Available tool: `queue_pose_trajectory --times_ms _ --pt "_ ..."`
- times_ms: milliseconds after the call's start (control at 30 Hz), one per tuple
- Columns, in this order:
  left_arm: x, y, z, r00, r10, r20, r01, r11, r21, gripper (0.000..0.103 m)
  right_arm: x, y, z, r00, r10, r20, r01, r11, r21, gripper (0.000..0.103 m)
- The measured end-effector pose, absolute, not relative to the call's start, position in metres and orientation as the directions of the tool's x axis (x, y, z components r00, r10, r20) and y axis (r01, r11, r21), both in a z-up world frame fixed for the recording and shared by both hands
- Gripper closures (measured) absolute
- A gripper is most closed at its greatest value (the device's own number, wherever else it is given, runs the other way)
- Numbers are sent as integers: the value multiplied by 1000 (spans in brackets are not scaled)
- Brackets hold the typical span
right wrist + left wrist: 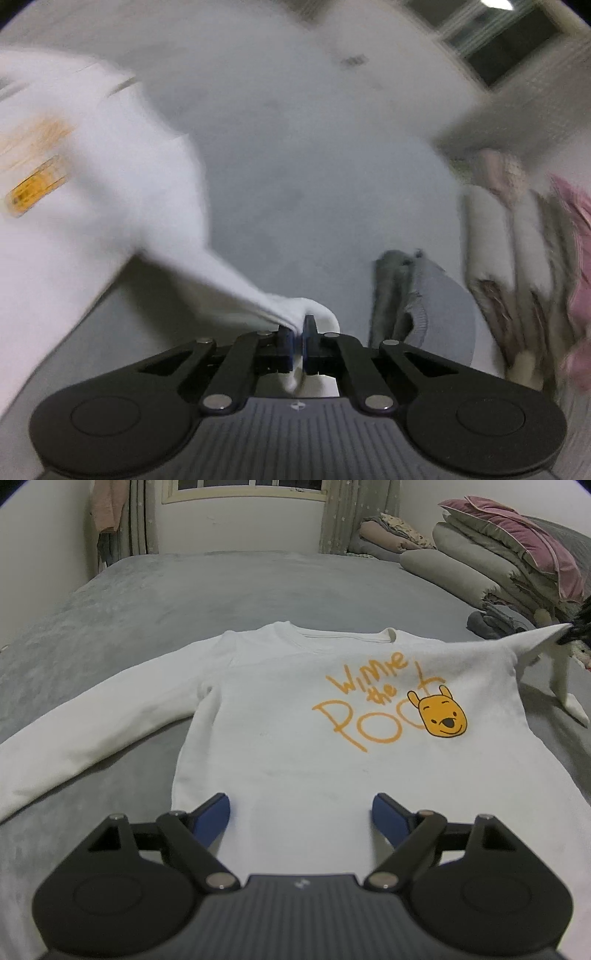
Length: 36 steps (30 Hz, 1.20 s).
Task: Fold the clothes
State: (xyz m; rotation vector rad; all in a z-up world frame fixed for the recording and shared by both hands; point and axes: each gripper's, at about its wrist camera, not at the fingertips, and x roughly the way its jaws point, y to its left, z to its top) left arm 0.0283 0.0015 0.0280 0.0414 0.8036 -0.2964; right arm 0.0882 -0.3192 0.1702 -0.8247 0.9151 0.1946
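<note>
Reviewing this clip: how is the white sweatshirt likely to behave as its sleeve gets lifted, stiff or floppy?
Probably floppy: the sleeve pinched in the right gripper stretches into a peak while its cuff end dangles limp. The white sweatshirt likely drags rather than lifts whole, since its body lies flat on the grey bedspread. It looks thick, so folds may spring open slightly.

Bed (pixel 258 587) open ahead; bedding pile (pixel 517 554) blocks right.

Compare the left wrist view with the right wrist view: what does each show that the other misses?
Only the left wrist view shows the open left gripper, the left sleeve lying flat and the neckline. Only the right wrist view shows the right gripper shut on the right sleeve, up close. Both show the white sweatshirt, the grey bed cover and the stacked bedding.
</note>
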Motion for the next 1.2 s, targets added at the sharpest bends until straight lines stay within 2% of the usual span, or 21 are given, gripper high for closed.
queue_pose_trajectory --times_ms 133,233,300,400,467,567,633,800,900,933,1000,1067,1200 --pt "28 0 29 654 -248 -715 275 958 -81 20 82 -296 175 490 -193 -850 -635 589 -499 100" --pt "28 1 30 651 -255 -715 274 957 -92 20 88 -280 145 471 -263 -842 -649 544 -532 99" --pt "28 1 31 649 -261 -715 273 957 -101 20 90 -281 133 498 -278 -821 -600 573 -558 96" --pt "29 2 32 645 -268 -715 270 956 -114 20 83 -297 139 596 -226 -771 -442 709 -550 84" --pt "29 2 33 644 -270 -716 267 956 -120 20 72 -312 147 655 -179 -734 -335 802 -494 76" --pt "29 1 32 645 -267 -716 267 957 -116 20 45 -329 147 710 -121 -693 -233 889 -395 76" --pt "28 -1 32 647 -261 -716 270 957 -105 20 26 -332 133 715 -79 -695 -234 909 -345 76" --pt "27 -4 30 650 -253 -717 276 957 -88 19 21 -340 87 730 -126 -672 -191 906 -378 76" --pt "27 -4 30 650 -253 -717 277 957 -86 19 33 -344 76 771 -195 -607 -98 904 -415 76" --pt "27 -4 30 650 -253 -717 278 957 -86 18 36 -344 73 771 -211 -601 -85 901 -426 76" --pt "26 -4 30 650 -255 -716 279 956 -88 18 43 -345 69 739 -233 -632 -102 889 -447 99" --pt "27 -3 30 649 -257 -716 277 956 -92 18 42 -351 76 717 -256 -648 -121 870 -478 102" --pt "27 -3 30 649 -256 -717 279 956 -88 18 24 -365 130 716 -334 -613 -131 798 -588 102"
